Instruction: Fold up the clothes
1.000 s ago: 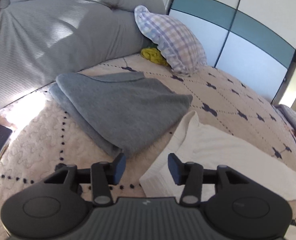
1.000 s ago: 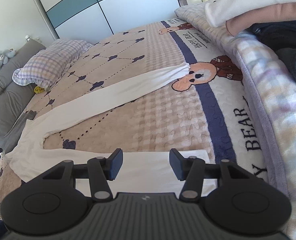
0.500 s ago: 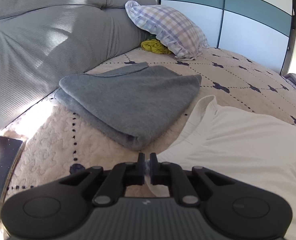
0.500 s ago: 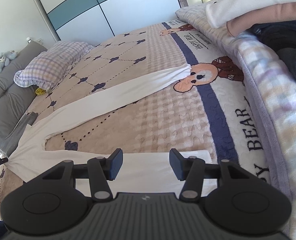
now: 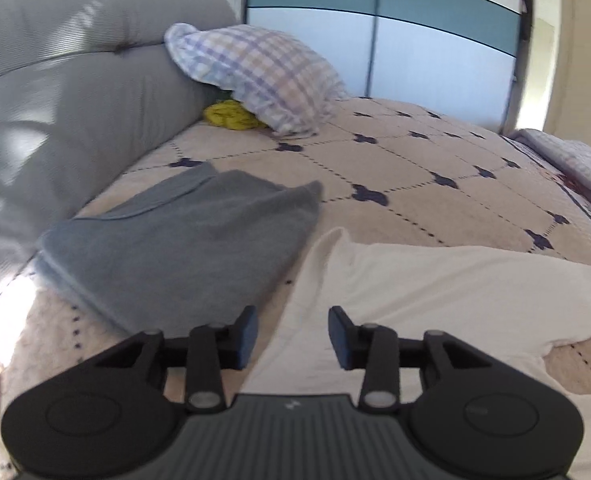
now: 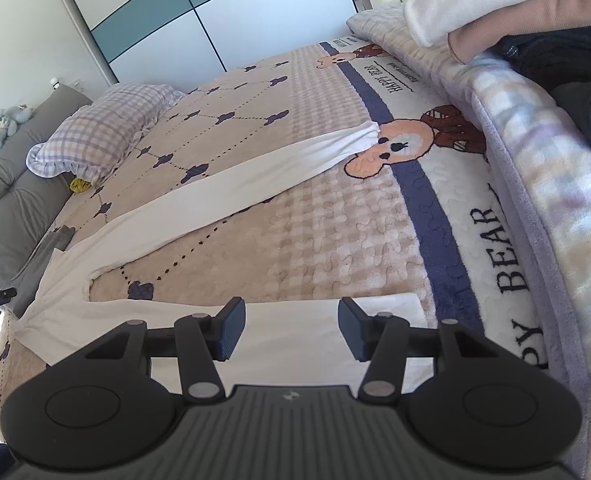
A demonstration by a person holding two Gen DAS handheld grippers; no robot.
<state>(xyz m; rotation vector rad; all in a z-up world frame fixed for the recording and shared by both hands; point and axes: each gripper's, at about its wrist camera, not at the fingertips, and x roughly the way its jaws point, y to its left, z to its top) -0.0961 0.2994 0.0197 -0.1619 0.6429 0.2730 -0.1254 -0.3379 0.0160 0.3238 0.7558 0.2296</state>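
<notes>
The white garment (image 5: 435, 292) looks like smooth, thin, matt knit cloth, with soft creases and a long sleeve (image 6: 255, 184) lying flat. Left of it, the folded grey garment (image 5: 183, 248) is a thicker, fuzzy, fleece-like cloth with a dull nap. The bedspread (image 6: 315, 236) under both is plush, quilted cloth with a bumpy, pebbled texture. The pillow (image 5: 255, 76) is soft checked woven cotton with a frilled edge. The headboard (image 5: 67, 92) at far left is finely ribbed grey upholstery cloth, tufted. The wardrobe doors (image 5: 435, 52) at the far side are smooth and faintly glossy. The left gripper (image 5: 291, 336) and right gripper (image 6: 291, 328) are matt black plastic with ribbed bodies and small dull-metal pivot pins.
</notes>
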